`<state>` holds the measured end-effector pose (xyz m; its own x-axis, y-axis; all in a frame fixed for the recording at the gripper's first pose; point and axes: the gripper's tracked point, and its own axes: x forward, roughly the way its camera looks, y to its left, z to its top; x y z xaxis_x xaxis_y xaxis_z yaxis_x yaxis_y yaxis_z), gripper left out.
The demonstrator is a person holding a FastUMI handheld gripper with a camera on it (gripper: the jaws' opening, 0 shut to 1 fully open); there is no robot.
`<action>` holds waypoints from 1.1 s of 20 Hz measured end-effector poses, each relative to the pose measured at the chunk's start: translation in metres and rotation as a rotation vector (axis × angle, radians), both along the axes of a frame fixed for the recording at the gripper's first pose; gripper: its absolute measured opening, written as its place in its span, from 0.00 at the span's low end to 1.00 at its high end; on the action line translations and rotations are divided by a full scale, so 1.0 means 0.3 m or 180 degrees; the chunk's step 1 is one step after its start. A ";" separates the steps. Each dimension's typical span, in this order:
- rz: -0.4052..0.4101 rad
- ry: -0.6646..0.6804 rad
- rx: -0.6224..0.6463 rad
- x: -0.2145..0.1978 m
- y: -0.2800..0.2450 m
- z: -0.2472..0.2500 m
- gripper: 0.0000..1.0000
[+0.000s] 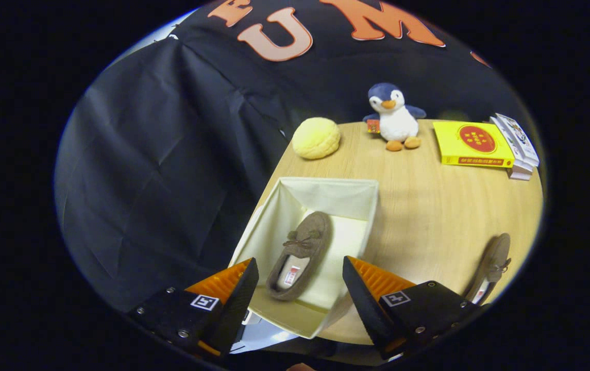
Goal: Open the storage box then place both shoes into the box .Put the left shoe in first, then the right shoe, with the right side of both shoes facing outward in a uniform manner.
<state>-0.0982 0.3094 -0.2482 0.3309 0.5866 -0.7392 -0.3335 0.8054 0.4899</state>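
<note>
Hovering gripper point(300, 288) above the storage box point(284, 206), fingers spread wide, holding nothing. 1 shoe point(300, 255) lies inside the box; shoe 2 point(490, 265) sits on the table point(428, 206), well right of the fingers. Next: swing right, grip it mid-body, match shoe 1's orientation.

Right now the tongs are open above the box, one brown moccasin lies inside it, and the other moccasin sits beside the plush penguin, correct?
Not quite. The gripper view shows the tongs open above the box with one brown moccasin inside, but the other moccasin lies near the table edge beside the right finger, far from the plush penguin.
</note>
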 end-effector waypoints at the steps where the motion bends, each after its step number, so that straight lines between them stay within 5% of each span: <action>1: -0.0043 -0.0071 -0.0055 0.007 -0.061 -0.005 0.98; 13: -0.0725 -0.0180 -0.0718 -0.009 -0.722 -0.196 0.99; 22: -0.0900 -0.0056 -0.1148 -0.070 -1.030 -0.491 0.95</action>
<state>-0.1192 0.0006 -0.3957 0.4554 0.1778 -0.8724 -0.0820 0.9841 0.1578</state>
